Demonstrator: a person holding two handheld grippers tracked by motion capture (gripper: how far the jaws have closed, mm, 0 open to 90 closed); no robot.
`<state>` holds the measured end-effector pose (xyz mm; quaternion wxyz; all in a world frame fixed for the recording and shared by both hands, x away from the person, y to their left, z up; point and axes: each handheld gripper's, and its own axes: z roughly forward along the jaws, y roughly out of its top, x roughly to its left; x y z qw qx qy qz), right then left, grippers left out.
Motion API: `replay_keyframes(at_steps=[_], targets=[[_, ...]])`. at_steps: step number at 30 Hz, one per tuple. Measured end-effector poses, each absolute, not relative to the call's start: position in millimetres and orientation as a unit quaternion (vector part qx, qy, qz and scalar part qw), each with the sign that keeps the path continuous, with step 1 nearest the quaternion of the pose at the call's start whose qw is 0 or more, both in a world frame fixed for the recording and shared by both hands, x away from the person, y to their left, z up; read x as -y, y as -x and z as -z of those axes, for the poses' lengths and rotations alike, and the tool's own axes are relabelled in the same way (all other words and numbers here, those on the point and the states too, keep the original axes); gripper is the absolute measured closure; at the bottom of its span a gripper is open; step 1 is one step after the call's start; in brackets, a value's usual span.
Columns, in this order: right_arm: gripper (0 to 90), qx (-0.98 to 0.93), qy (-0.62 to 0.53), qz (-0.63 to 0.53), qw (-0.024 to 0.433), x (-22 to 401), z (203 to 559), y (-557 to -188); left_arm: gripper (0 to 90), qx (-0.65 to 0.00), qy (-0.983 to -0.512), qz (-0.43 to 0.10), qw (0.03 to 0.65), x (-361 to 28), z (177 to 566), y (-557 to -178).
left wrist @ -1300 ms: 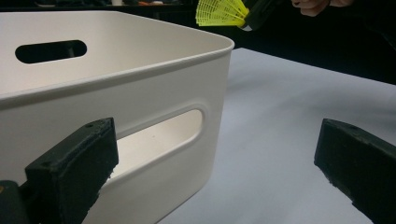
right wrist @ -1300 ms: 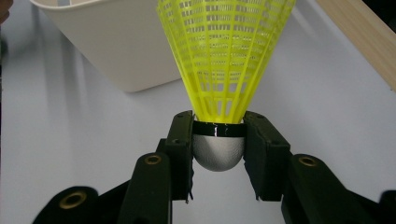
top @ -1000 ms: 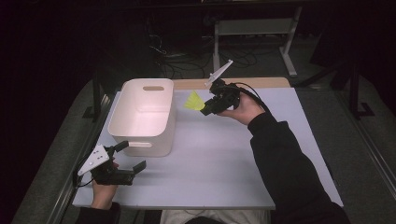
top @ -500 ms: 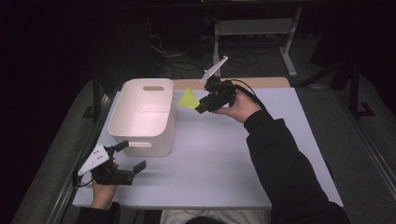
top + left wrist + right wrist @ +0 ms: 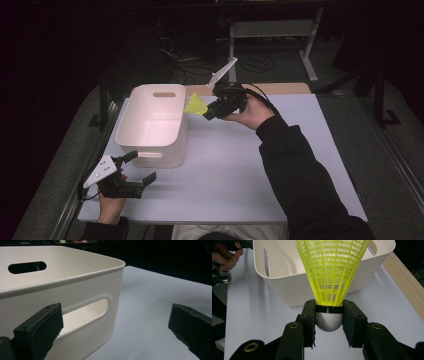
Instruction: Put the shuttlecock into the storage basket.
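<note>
Right gripper (image 5: 209, 112), clamped on yellow shuttlecock (image 5: 195, 106), had shifted closer to the white bin (image 5: 153, 127); left gripper (image 5: 139, 167) remained stationary beside it, jaws spread.

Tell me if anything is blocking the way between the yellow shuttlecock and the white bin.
Nothing visible does. The right claw grips the yellow shuttlecock by its cork end, beside the white bin's far right corner. The bin is open-topped and looks empty. The left claw rests at the bin's near end, away from that path.
</note>
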<state>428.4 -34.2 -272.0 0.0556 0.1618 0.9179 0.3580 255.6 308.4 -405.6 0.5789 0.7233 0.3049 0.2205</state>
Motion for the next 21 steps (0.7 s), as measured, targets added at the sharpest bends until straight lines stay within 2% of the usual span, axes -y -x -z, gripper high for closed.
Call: replay_keyframes(at_steps=[21], targets=[[63.3, -0.921, -0.142, -0.360, 0.055, 13.9, 264.9, -426.0, 0.0, -0.305, -0.723, -0.221, 0.579, -308.7, 405.4, -255.3]])
